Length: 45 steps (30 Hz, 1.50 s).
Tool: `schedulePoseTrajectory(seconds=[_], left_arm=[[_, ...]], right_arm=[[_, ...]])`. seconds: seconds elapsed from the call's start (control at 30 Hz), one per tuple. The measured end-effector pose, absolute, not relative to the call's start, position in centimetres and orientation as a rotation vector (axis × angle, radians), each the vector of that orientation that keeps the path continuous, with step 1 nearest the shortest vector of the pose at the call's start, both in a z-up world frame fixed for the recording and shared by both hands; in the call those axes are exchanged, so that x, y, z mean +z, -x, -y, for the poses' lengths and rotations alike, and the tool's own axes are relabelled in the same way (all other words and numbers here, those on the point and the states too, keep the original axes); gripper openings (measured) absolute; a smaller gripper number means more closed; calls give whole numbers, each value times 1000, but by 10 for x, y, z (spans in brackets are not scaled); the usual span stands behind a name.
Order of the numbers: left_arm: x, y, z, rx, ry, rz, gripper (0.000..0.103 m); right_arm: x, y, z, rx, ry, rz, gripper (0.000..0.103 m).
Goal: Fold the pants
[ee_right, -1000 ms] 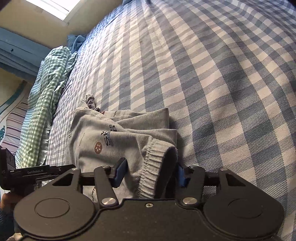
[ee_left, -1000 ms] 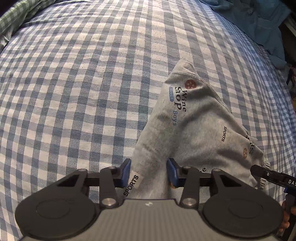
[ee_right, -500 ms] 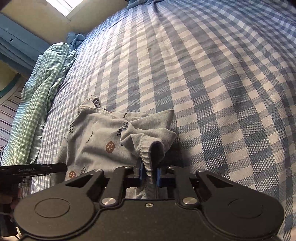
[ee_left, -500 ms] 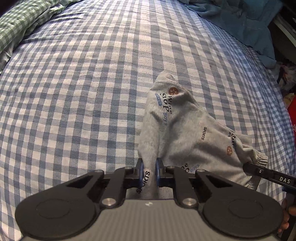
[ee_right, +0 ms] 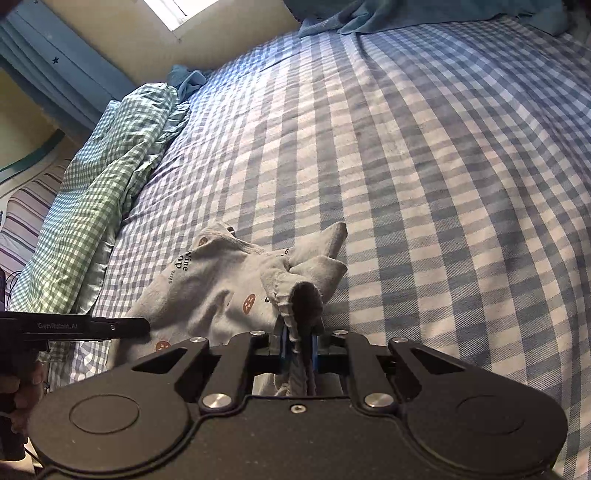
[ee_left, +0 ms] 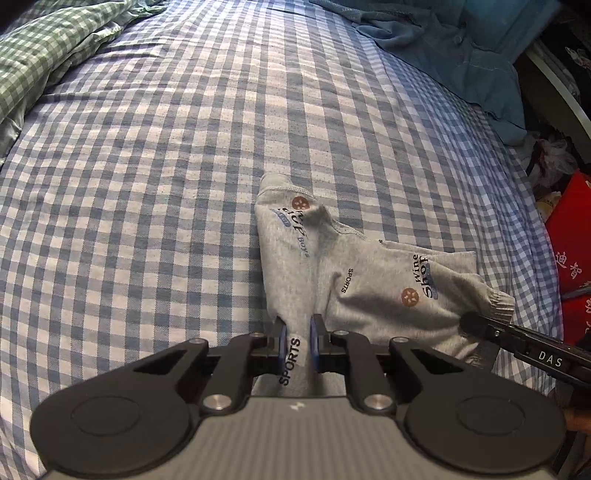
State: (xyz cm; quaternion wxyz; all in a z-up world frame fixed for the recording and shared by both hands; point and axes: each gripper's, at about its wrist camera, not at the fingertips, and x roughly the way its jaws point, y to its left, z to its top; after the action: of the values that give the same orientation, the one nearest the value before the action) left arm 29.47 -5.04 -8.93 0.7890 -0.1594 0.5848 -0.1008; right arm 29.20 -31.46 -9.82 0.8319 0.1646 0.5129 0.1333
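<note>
Small grey pants (ee_left: 369,280) with printed words and brown dots lie bunched on the blue checked bed sheet (ee_left: 147,221). My left gripper (ee_left: 295,345) is shut on one edge of the pants, by a "SPORTS" print. My right gripper (ee_right: 297,347) is shut on the ribbed elastic edge of the pants (ee_right: 221,288), lifting it off the sheet. The right gripper also shows in the left wrist view (ee_left: 480,325), and the left gripper shows in the right wrist view (ee_right: 140,326).
A green checked quilt (ee_right: 96,199) is heaped along the bed's left side. Blue clothing (ee_left: 461,48) lies at the far end of the bed. Red boxes (ee_left: 572,251) stand beside the bed's right edge. A wall and window (ee_right: 166,14) are beyond.
Both grippers closed on the pants, from open a second ago. They have since pulled back and up, lifting the fabric edges and bunching the pants.
</note>
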Motion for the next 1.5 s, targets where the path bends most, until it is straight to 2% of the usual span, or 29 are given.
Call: schedulePoseTrajectory(seconds=[0.47,0.8,1.03,1.13,1.2,1.23,1.3,1.37,1.4,1.5], left_arm=[[-45,-337,-105,-72,369,-1056,13],[-76,-348,-162,15,415,-1055,13],[-93,-342,-179,32,462,-1090,13],[-94,-342,-183,35,478,-1103,15],[-100,-331,-174,36,488,-1130,16],[-100,-329,-176,46,489,-1138,18],[-86,-320,-180,60,476,-1131,19],[-76,-311,-175,69,465,-1119,28],[-80,-292,-168,73,458,-1109,36],[-76,-276,-165,82,433,-1066,51]], right_arm=[[-60,-395,201,443,-218,-983,11],[-81,-454,136,489,-124,-1048,11],[-97,-463,113,496,-7,-1103,12],[-99,-462,113,465,15,-1117,15],[-98,-461,116,413,25,-1129,23],[-97,-459,119,389,25,-1133,31],[-90,-453,125,363,18,-1113,34],[-80,-444,131,354,6,-1094,33],[-76,-439,134,348,5,-1083,34],[-56,-415,138,331,-8,-1037,41]])
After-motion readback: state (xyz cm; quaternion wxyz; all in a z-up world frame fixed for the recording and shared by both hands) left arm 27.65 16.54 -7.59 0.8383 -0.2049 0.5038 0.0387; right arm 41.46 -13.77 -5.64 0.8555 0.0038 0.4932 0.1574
